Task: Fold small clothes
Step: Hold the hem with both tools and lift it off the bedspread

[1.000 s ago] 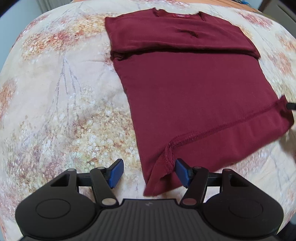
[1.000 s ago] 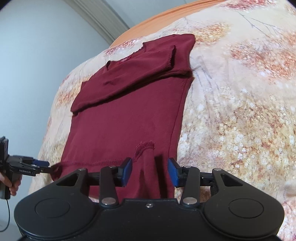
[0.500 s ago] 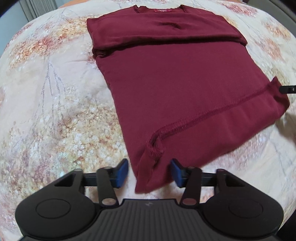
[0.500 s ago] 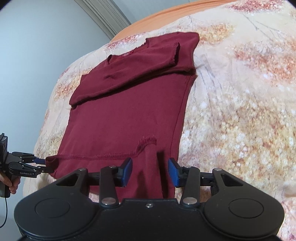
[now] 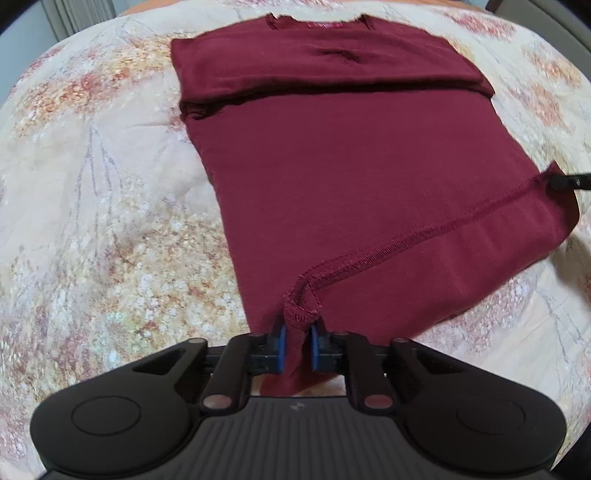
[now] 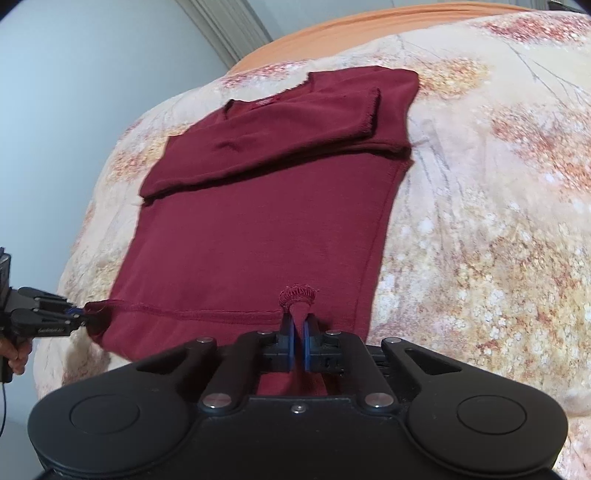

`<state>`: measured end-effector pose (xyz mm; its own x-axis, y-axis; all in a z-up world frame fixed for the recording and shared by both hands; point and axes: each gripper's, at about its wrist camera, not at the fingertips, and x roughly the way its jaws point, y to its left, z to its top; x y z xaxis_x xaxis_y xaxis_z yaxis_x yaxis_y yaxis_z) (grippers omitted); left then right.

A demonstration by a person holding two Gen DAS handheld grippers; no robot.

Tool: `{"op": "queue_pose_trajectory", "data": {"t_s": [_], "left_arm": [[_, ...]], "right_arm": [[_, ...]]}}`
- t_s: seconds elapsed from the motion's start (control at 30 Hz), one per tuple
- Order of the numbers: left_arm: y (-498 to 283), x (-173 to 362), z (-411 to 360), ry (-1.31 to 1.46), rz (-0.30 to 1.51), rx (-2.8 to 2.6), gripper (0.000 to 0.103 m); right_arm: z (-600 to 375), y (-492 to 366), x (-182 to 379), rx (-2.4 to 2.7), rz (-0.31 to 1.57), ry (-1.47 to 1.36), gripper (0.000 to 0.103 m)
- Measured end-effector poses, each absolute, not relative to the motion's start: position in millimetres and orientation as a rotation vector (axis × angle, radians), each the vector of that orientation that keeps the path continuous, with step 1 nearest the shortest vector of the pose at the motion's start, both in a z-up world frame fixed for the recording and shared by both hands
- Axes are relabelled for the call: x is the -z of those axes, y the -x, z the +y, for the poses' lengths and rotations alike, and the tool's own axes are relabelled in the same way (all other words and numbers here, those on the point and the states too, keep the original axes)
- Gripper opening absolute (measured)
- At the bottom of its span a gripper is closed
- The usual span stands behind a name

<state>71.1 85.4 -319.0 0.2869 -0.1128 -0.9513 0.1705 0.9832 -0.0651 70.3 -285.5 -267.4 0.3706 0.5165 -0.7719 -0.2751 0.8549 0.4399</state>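
Observation:
A dark red T-shirt (image 5: 354, 155) lies flat on the floral bedspread, collar far from me, both sleeves folded in across the chest. It also shows in the right wrist view (image 6: 266, 221). My left gripper (image 5: 297, 345) is shut on the shirt's near left hem corner (image 5: 300, 314). My right gripper (image 6: 299, 343) is shut on the near right hem corner (image 6: 297, 295). The left gripper also shows at the left edge of the right wrist view (image 6: 74, 315), pinching the hem. The right gripper's tip shows at the right edge of the left wrist view (image 5: 569, 181).
The floral bedspread (image 5: 110, 206) spreads out on both sides of the shirt (image 6: 498, 221). An orange sheet edge (image 6: 369, 27) and a pale wall (image 6: 74, 92) lie beyond the bed. A hand (image 6: 14, 358) holds the left gripper's handle.
Both grippers have gone from open around the hem corners to shut on them. The cloth at each corner is now bunched up between the pads.

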Motion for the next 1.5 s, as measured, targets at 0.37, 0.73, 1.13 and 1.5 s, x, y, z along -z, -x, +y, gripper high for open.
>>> {"op": "queue_pose_trajectory", "data": {"t_s": [0.37,0.73,1.13,1.5], "left_arm": [[-45,267,122,0.118,1.078,0.132,0.007],[-49,253,134,0.304,0.993,0.072,0.007],[-55,264,120,0.226,1.017,0.122,0.007],[-54,254,126,0.2,1.016,0.137,0.007]], "right_arm": [[-305,-28,207,-0.475,1.0,-0.374,0.004],[-290,-37,198,-0.461,0.989,-0.366,0.004],[-280,-46,196,-0.439,1.01,-0.368,0.004],[-279,-47,196,-0.404,1.025,-0.384,0.004]]}}
